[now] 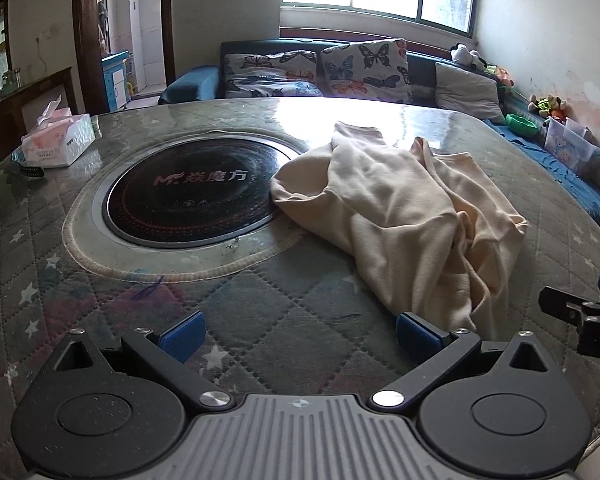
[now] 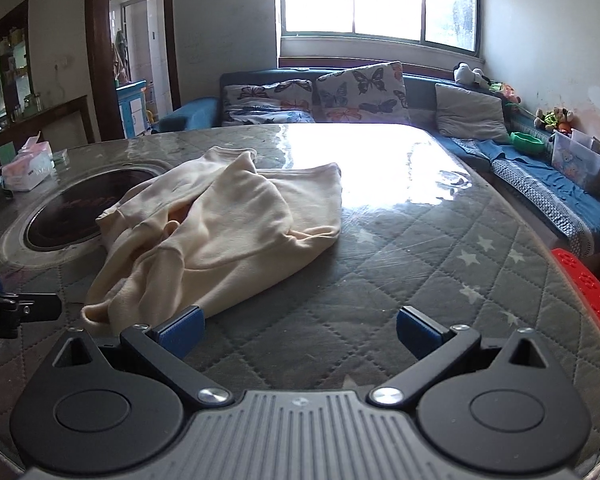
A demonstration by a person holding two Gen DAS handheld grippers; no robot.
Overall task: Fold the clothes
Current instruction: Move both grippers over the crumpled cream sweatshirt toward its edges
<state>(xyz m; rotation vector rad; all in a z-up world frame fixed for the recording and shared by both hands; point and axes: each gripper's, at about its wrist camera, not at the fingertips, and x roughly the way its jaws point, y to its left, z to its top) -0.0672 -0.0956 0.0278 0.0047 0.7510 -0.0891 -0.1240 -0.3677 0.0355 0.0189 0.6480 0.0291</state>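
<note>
The left gripper (image 1: pixel 300 334) hung wide open above the grey quilted, star-printed desk (image 1: pixel 260 304), holding nothing; its right blue pad (image 1: pixel 414 330) sat just at the near hem of the crumpled cream fleece garment (image 1: pixel 404 204), though whether they touched could not be told. Far left on the desk lay a soft pack of tissues (image 1: pixel 58 140), its print too small to read. The round black glass hob (image 1: pixel 192 196) set into the desk bore pale writing, "M" followed by Chinese characters; the garment's left edge overlapped the hob's rim. The right gripper (image 2: pixel 300 334) was also spread wide and empty, its left blue pad (image 2: pixel 182 330) just beside the garment's near edge. Right of the garment the desk lay bare and glossy to its curved edge, a red perforated plastic stool (image 2: pixel 584 284) beyond it
</note>
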